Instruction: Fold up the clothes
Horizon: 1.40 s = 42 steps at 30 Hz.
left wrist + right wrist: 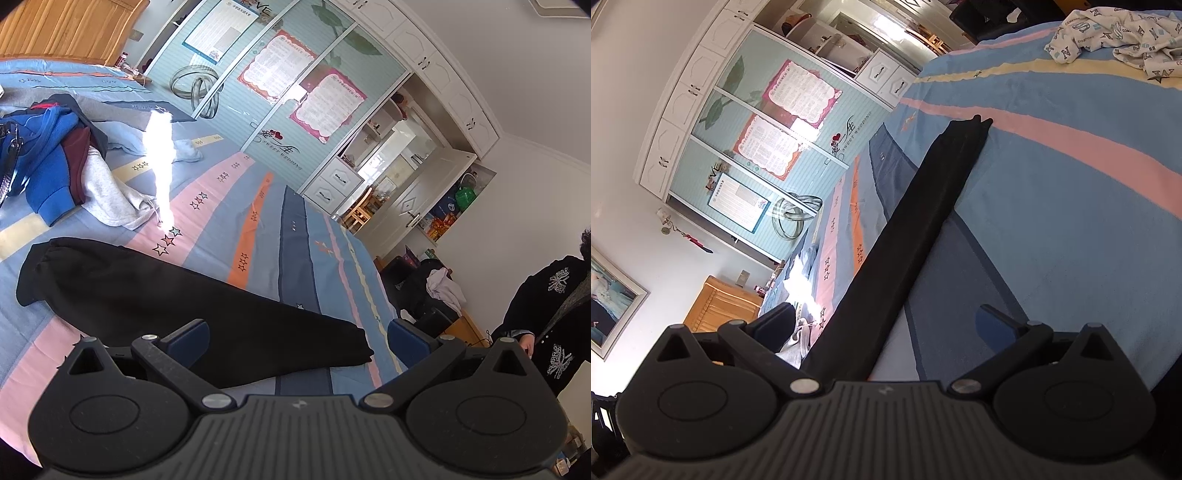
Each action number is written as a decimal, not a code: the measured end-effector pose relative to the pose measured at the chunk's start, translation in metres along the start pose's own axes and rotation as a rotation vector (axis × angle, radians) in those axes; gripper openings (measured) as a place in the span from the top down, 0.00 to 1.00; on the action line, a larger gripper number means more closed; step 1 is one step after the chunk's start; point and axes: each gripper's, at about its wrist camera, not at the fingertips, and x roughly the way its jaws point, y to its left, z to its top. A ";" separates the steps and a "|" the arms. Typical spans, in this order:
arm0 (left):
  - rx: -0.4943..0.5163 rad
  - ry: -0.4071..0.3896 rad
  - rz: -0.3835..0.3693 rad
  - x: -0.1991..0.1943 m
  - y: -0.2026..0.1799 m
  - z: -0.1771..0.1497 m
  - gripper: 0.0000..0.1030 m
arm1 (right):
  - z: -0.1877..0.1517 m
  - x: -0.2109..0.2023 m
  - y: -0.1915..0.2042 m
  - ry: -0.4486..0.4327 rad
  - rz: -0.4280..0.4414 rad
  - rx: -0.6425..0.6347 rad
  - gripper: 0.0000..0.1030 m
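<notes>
A long black garment (pixel 177 295), folded into a narrow strip, lies flat on the striped bedspread (pixel 314 236). In the left wrist view its long axis runs from a gathered end at the left down toward the near right, crossing the pink, orange and dark blue stripes. In the right wrist view the same black garment (pixel 916 229) stretches straight away from the camera, its far end, with two small points, resting at the edge of a pink stripe.

The left gripper (pixel 299 339) hangs over the garment's nearer end with its jaws spread wide, gripping nothing; one blue pad (pixel 188 341) shows against the black cloth. The right gripper (pixel 886 328) is likewise spread wide and empty, the garment running between its fingers.

Beyond lie a pile of blue, maroon and grey clothes (pixel 62 170) and a letter-printed white garment (pixel 1115 37).
</notes>
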 end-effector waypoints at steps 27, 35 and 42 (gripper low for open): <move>-0.119 0.095 0.120 0.048 0.070 -0.015 0.01 | 0.033 0.027 -0.035 -0.038 -0.049 0.056 0.00; -0.148 0.137 0.184 0.082 0.099 -0.029 0.01 | 0.087 0.070 -0.079 -0.101 -0.031 0.172 0.00; -0.141 0.176 0.207 0.116 0.114 -0.043 0.01 | 0.138 0.152 -0.112 -0.080 -0.029 0.273 0.00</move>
